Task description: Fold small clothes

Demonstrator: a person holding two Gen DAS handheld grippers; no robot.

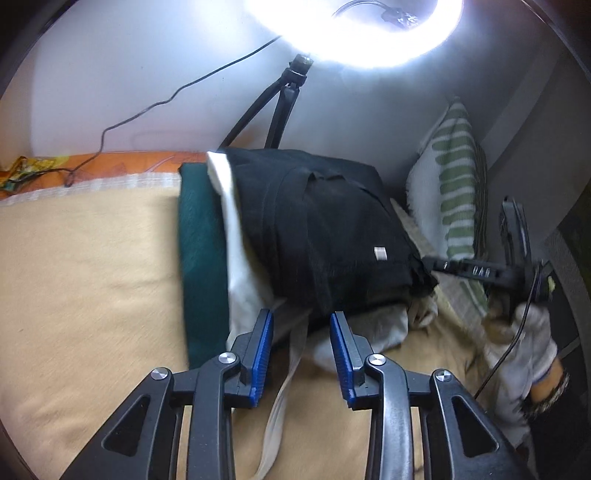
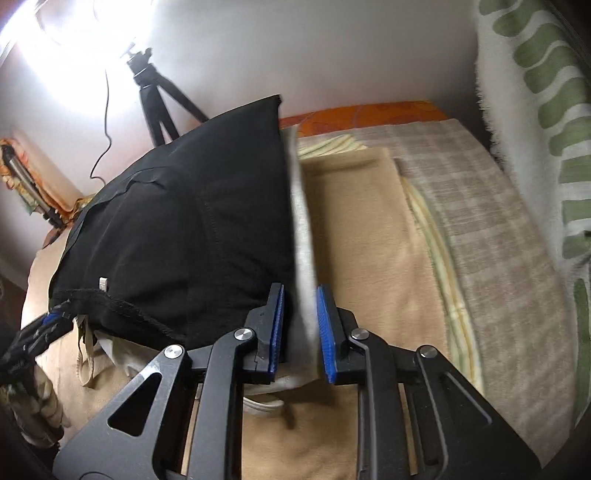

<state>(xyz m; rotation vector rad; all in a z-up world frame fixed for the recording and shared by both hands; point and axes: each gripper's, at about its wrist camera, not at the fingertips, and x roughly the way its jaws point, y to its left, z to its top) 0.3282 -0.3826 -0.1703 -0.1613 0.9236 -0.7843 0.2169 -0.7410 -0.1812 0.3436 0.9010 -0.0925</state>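
Nearest to us in the left wrist view, our left gripper (image 1: 301, 328) hangs with its blue-padded jaws spread wide and nothing clamped; a pale strap (image 1: 286, 384) and a fold of grey cloth lie on the tan blanket (image 1: 92, 280) below the gap. Just beyond the fingertips sits the stack of clothes: a black garment (image 1: 325, 229) on top with a small white tag (image 1: 379, 254), a white garment (image 1: 236, 243) showing along its left side, and a dark green cloth (image 1: 201, 258) flat underneath at the left. In the right wrist view, our right gripper (image 2: 300, 297) has its jaws partly open around a light grey fabric edge (image 2: 304, 251) that runs up between the pads; we cannot tell whether the pads press it. That grey edge borders the right side of the black garment (image 2: 192, 221). The stack rests toward the far edge of the bed, near the wall. A ring light (image 1: 369, 33) on a tripod (image 1: 280, 107) stands behind the stack, and a green-patterned pillow (image 1: 450, 177) leans at the bed's right edge.
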